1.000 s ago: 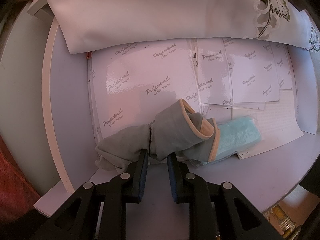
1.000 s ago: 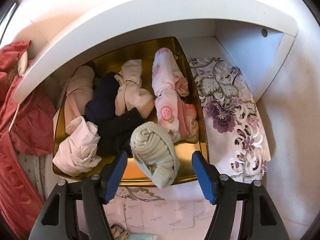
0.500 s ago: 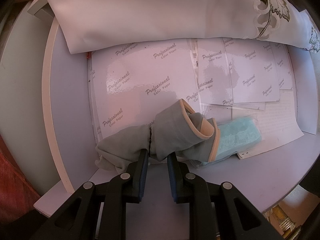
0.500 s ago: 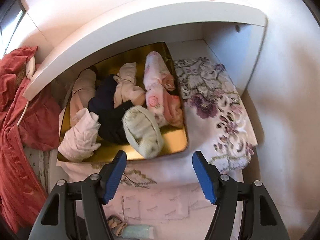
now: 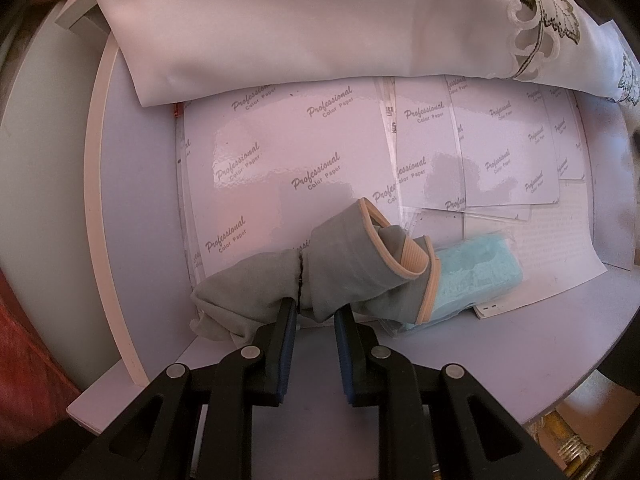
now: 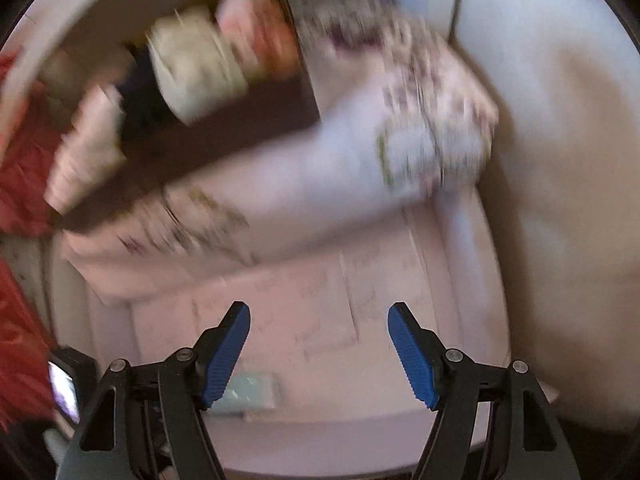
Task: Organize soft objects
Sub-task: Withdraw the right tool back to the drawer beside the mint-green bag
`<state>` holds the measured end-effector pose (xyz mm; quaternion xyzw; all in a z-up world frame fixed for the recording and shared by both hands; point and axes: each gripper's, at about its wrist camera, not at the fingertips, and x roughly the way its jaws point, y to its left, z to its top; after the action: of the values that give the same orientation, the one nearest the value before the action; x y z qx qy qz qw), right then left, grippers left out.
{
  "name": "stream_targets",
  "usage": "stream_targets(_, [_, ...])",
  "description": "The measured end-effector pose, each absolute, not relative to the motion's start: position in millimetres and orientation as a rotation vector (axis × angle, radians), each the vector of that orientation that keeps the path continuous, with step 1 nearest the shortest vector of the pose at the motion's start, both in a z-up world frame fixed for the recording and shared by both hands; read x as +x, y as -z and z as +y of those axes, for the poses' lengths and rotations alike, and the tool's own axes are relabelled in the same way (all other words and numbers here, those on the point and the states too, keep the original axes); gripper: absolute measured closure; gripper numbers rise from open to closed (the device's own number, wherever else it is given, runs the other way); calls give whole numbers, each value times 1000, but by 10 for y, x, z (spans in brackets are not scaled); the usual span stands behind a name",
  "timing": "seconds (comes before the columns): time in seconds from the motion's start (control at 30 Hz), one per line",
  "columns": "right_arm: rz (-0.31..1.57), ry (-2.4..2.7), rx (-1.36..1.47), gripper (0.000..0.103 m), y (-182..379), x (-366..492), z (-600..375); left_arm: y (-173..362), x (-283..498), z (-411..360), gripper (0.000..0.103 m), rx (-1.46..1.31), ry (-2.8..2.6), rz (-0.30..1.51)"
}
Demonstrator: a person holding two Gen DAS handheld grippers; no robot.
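On the pale shelf board (image 5: pixel 460 356), your left gripper (image 5: pixel 316 312) is pinching the near edge of a grey sock bundle (image 5: pixel 320 280), its fingers drawn close around a fold of the cloth. The bundle is lying across glossy sheets (image 5: pixel 288 160) printed "Professional Color Paper", with its peach-trimmed cuff overlapping a light blue packet (image 5: pixel 476 276); how much of the packet is running under the sock is hidden. A white embroidered cloth (image 5: pixel 300 28) is covering the far part of the board, and its upper reach is cut off by the frame. Bare board is lying open to the right of your left fingers, ending at the curved near edge, while a raised white rim (image 5: pixel 96 200) is closing off the left side.

In the right wrist view, everything beyond the tool is smeared by motion. Your right gripper (image 6: pixel 319 354) is standing wide apart and gripping nothing, over the pinkish sheets. The gold tray (image 6: pixel 200 152) is showing only as a dark blur at upper left, with a pale knitted roll (image 6: pixel 196 68) and other bundles inside it that you cannot tell apart. Red fabric (image 6: pixel 20 168) is crowding the left edge, and a plain white wall (image 6: pixel 560 160) is bounding the right
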<state>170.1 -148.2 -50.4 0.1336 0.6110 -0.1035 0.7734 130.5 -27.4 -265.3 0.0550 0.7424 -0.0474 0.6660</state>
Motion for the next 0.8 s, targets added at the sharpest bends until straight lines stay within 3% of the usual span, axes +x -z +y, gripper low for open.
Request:
stream_targets(0.4, [1561, 250, 198, 30, 1193, 1513, -1350, 2656, 1300, -254, 84, 118, 106, 1677])
stream_targets(0.67, [1606, 249, 155, 30, 1358, 1470, -1310, 2619, 1300, -222, 84, 94, 105, 1667])
stream_targets(0.8, [1620, 246, 132, 30, 1432, 1426, -1273, 2544, 1314, -197, 93, 54, 129, 1645])
